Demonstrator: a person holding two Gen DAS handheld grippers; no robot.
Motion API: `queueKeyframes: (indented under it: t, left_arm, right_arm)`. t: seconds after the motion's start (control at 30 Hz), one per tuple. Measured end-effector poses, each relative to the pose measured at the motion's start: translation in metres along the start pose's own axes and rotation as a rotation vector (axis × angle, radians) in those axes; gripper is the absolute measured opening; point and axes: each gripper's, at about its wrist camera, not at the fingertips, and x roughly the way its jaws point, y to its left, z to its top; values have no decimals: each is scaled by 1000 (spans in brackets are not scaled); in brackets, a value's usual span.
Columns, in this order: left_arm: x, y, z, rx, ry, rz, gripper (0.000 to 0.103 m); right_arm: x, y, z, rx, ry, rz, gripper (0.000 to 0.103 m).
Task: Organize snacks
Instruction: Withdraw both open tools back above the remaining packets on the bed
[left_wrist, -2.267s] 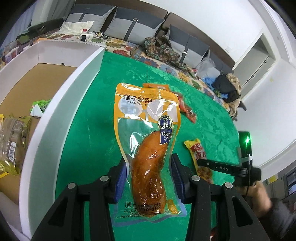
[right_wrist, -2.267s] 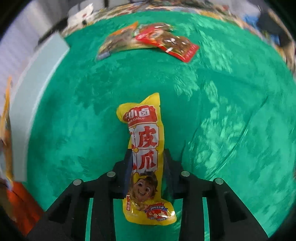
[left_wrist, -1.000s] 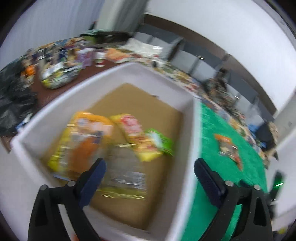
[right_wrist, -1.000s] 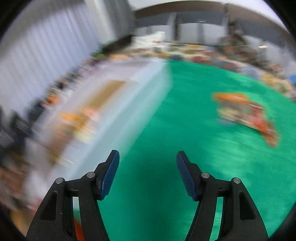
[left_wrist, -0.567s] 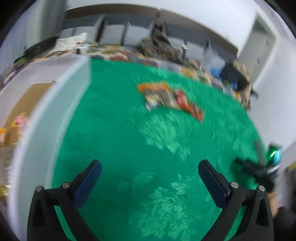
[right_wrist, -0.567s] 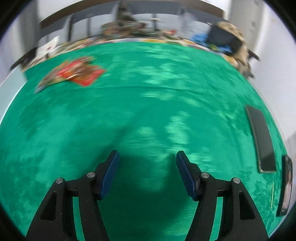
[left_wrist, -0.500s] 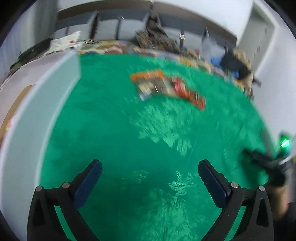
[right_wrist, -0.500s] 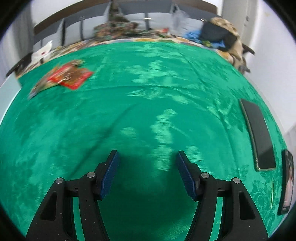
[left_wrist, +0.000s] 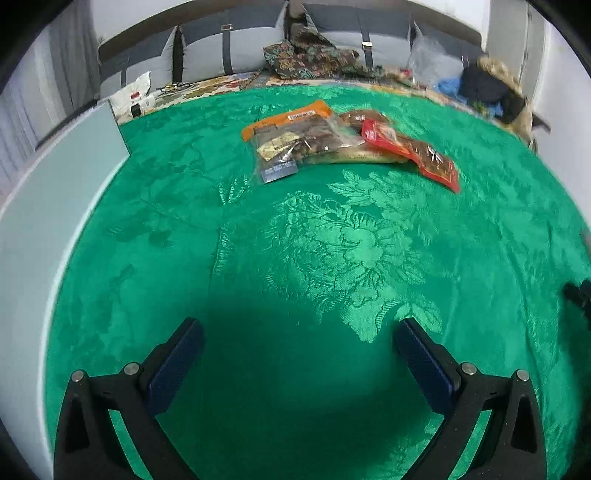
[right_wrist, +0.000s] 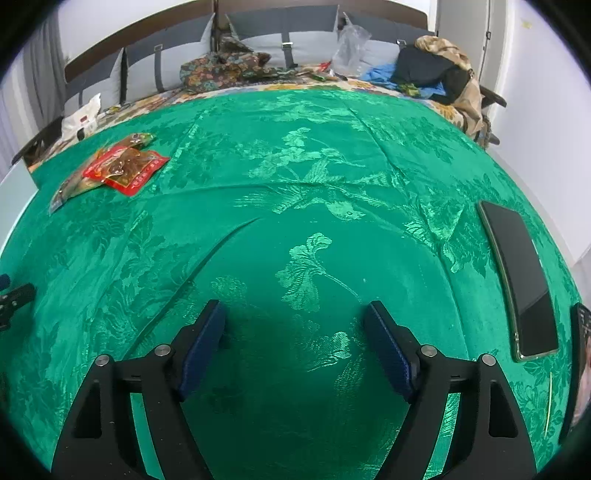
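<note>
Both tongs, left tongs (left_wrist: 297, 352) and right tongs (right_wrist: 293, 341), are spread wide and empty, the right just opened further, so I'd go low for the 2 snack packs (left_wrist: 343, 142) on the bench (left_wrist: 332, 258), pinching 1 flat edge each.

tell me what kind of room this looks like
Most likely a living room at home. A sofa with grey cushions runs along the back wall, clothes are piled at one end, and a table under a green patterned tablecloth holds snack packets and a phone.
</note>
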Motion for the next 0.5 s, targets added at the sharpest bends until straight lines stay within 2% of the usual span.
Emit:
queueKeyframes:
  t: [0.5]
  left_arm:
    - [0,1,-1,-2,-13,5,103]
  right_arm:
    - [-1,-2,0,2,1,0,83]
